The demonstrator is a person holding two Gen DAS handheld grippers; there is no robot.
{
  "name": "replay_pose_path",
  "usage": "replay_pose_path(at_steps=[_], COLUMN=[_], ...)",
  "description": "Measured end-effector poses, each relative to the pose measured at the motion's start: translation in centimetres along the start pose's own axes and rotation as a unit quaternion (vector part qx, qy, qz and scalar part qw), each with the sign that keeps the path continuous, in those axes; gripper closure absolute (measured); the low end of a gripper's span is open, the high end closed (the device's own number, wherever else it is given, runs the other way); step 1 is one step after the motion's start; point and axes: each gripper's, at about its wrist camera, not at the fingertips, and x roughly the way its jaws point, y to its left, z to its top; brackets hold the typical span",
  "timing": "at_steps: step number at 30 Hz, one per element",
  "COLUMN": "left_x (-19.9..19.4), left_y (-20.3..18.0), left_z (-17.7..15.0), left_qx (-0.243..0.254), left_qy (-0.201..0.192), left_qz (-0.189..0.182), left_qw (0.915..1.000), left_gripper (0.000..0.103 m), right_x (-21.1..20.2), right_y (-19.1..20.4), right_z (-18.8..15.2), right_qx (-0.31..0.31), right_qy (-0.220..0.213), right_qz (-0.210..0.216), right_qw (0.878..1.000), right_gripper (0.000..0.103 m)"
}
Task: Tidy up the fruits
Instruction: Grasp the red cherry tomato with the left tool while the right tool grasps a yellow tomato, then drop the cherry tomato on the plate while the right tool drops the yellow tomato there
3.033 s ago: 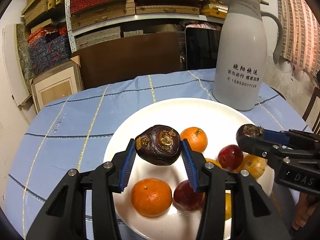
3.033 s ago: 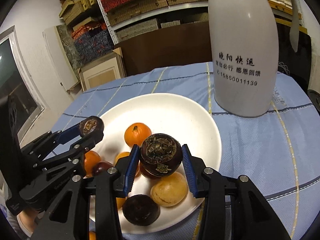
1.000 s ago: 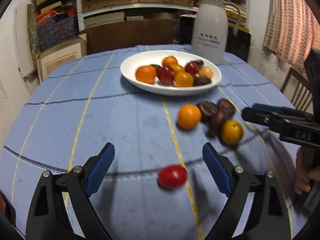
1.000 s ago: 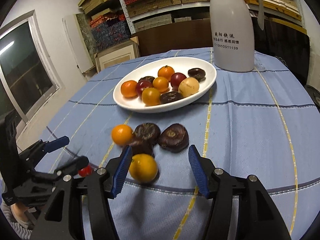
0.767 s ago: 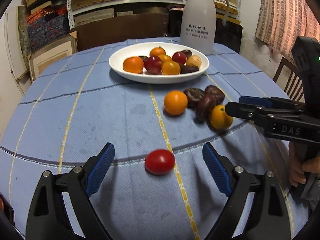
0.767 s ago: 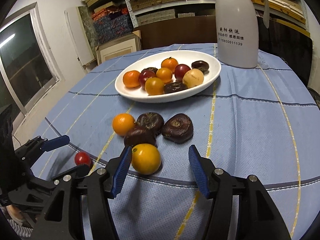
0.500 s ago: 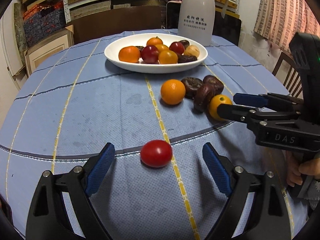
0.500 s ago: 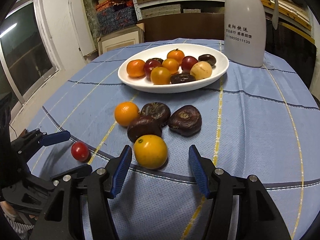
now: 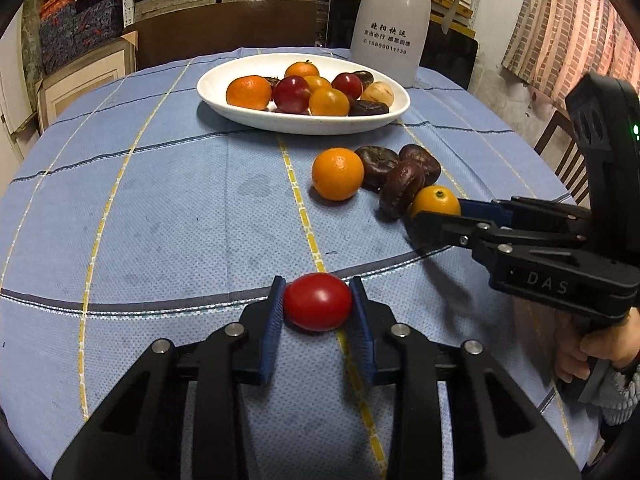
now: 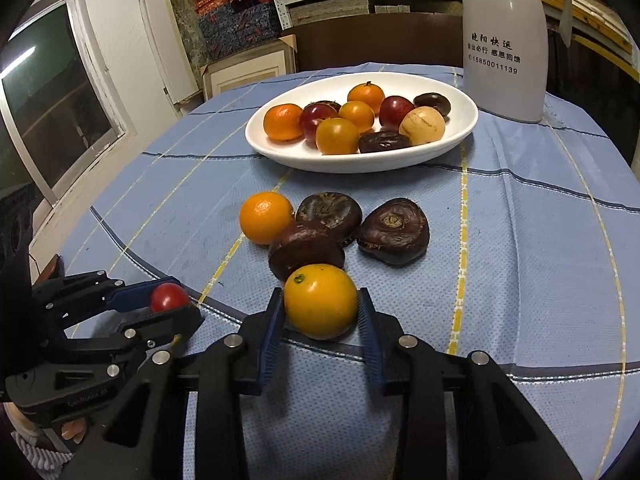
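Note:
My left gripper [image 9: 317,306] is shut on a red tomato [image 9: 318,301] that rests on the blue tablecloth; it also shows in the right wrist view [image 10: 169,297]. My right gripper [image 10: 320,316] is shut on a yellow-orange fruit [image 10: 321,301], also seen in the left wrist view [image 9: 435,201]. Beside it lie an orange [image 10: 266,218] and three dark brown water chestnuts [image 10: 393,230]. A white plate [image 10: 460,136] farther back holds several oranges, red fruits and dark chestnuts.
A white thermos jug [image 10: 505,40] stands behind the plate at the right. The round table's edge curves close in front of both grippers. Shelves with boxes and a brown board [image 9: 224,36] stand behind the table. A chair [image 9: 568,156] is at the right.
Both grippers moved forward and closed: the left one onto the red tomato, the right one onto the yellow-orange fruit. Half a second ago both were open around them.

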Motion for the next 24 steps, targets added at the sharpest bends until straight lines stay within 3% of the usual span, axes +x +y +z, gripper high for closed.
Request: replay_pose_path(at_steps=[13, 17, 24], left_x=[-2.5, -3.7, -3.9], left_y=[0.3, 0.8, 1.0], left_z=[2.1, 5.5, 12.0], left_qx=[-0.009, -0.005, -0.001], left_qy=[-0.048, -0.067, -0.097], left_qz=[0.01, 0.016, 0.015], left_qw=[0.9987, 0.9976, 0.9952], left_gripper=[0.072, 0.072, 0.072], right_x=[-3.5, -5.4, -8.3], right_y=[-1.7, -3.3, -5.4], right_z=[0.1, 1.9, 7.5], right_qx=[0.036, 0.054, 0.058], right_qy=[-0.058, -0.077, -0.119], right_qz=[0.003, 0.01, -0.017], right_qw=[0.998, 0.995, 0.991], right_gripper=[0.066, 0.066, 0.067])
